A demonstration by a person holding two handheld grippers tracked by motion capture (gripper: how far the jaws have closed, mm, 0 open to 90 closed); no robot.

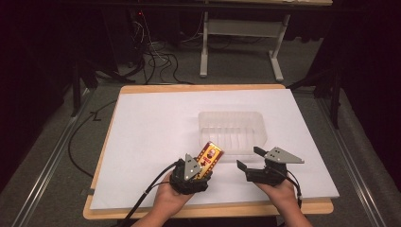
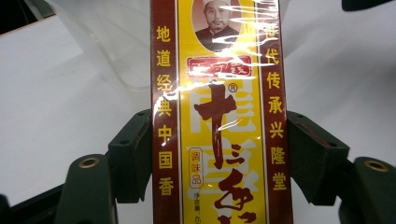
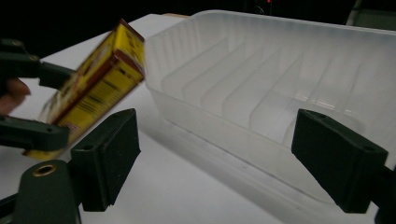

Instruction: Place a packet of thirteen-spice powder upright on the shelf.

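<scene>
A dark room with grey carpet, loose black cables and a white-legged table frame is seen behind a wooden bench (image 1: 104, 208) covered by a large white sheet (image 1: 156, 123). A clear, ribbed plastic tub (image 1: 232, 131) is set on the sheet, slightly right of the middle of the bench and nearer its front edge than its back edge.

The left gripper (image 1: 204, 171) is held above the front edge of the bench, left of centre, and is clamped on a tall yellow and dark red cardboard box printed with Chinese characters and a portrait (image 1: 209, 160). In the left gripper view the yellow and dark red box (image 2: 219, 116) is seen pressed on both long sides by the black pads (image 2: 133, 156), with its upper part rising well beyond them. The box is tilted toward the tub, and its top end is seen just beside the tub's front left corner, off the sheet.

The right gripper (image 1: 249, 160) is held near the front edge, right of centre, with its jaws spread wide and nothing between them. In the right gripper view the tub (image 3: 280, 84) is seen just ahead of the right gripper (image 3: 231, 156), and the box (image 3: 93, 84) is seen at the left, tilted beside the tub's corner.
</scene>
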